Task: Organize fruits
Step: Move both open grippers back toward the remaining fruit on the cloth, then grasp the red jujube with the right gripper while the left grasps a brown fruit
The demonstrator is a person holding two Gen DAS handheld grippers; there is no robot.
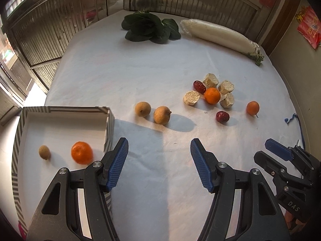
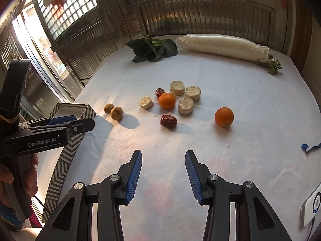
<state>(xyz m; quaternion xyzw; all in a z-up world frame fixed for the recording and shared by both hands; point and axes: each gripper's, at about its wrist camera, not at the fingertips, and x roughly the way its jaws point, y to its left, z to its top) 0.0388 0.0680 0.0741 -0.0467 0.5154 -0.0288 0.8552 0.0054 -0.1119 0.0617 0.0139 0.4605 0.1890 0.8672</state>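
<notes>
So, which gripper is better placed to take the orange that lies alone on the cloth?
Probably the right gripper: it is open and empty, and the lone orange lies ahead of it, slightly right. The left gripper, also open, sits beside the box, farther away.

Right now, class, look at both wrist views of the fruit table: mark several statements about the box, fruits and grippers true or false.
1. The striped cardboard box holds one round orange mandarin and a small brown longan. True.
2. The left gripper grips a fruit. False: open, empty.
3. The long white radish lies inside the box. False: it lies on the cloth.
4. The right gripper is open. True.
</notes>
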